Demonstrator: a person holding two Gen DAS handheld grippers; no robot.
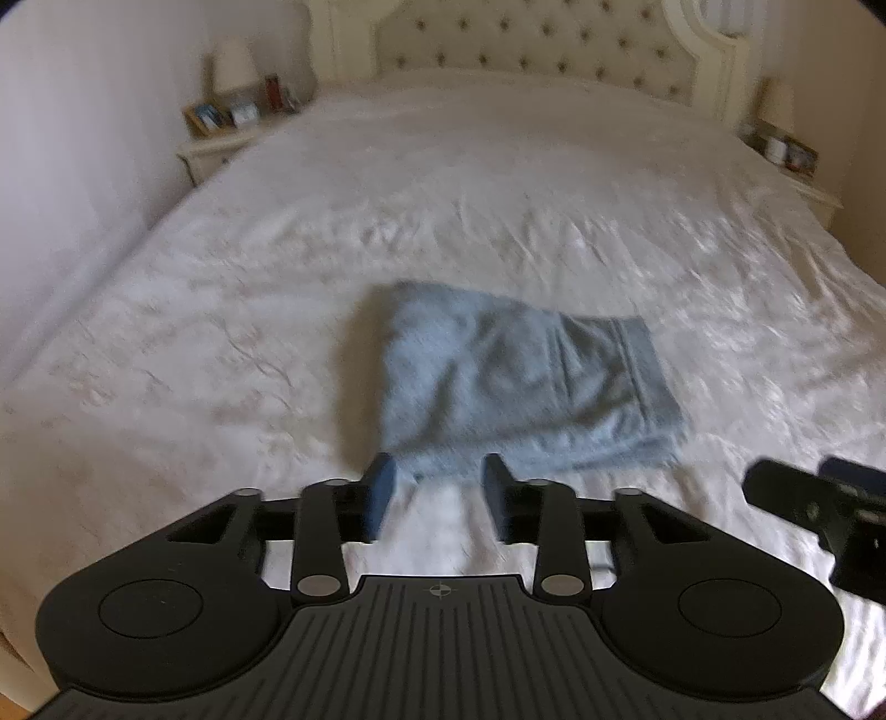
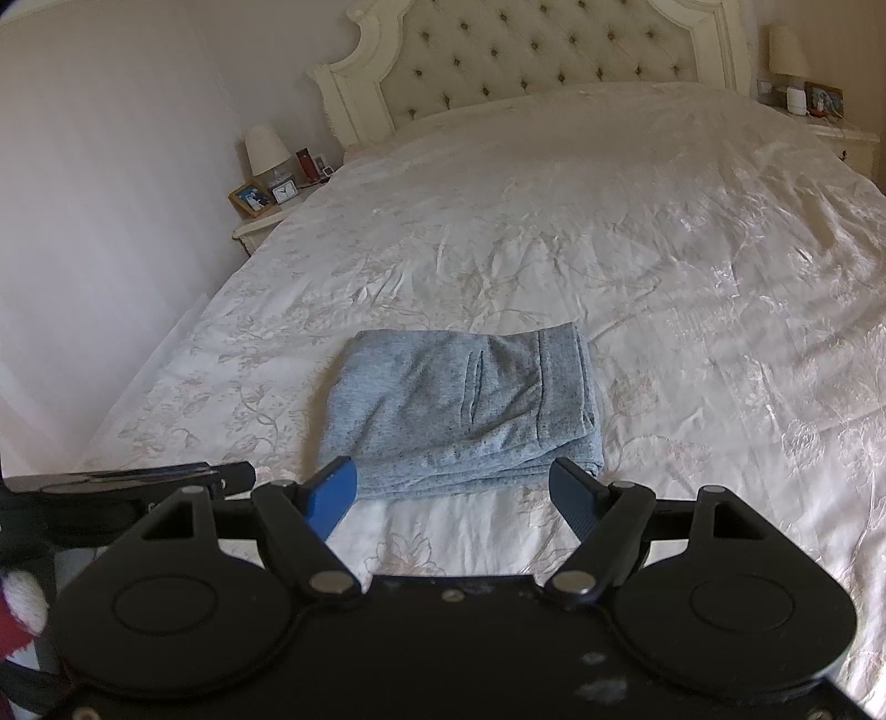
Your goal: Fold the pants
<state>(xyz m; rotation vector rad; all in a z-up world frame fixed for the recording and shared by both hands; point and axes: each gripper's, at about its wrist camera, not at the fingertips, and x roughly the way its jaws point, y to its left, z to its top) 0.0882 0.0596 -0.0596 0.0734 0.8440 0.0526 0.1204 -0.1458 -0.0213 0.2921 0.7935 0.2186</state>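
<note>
Left claw nearest in its own view, jaws apart, nothing between the pads, only bare bed cover. Tips stopped just short of the near left corner of the pants; contact with that edge impossible to call, frame blurred. Right claw seen likewise low and near, jaws spread wider, empty, tips straddling the near edge of the pants from just in front, not clamped on anything. Part of the other tool glimpsed at the right edge of the left view.

Just beyond both claws: grey pants already folded into a compact stacked rectangle, flat on the white bed, roughly centre across its width, at the near end. Long axis judged left to right across the bed, layered edges facing the claws, waistband end on the right. Pants dead ahead of both claws, slightly right of the left one, centred before the right one. Neither clearly nearer.

Judged: fold about finished, release stage; any further move likely a tidy or a retreat.

Farther off: tufted headboard, nightstand with lamp at far left.
</note>
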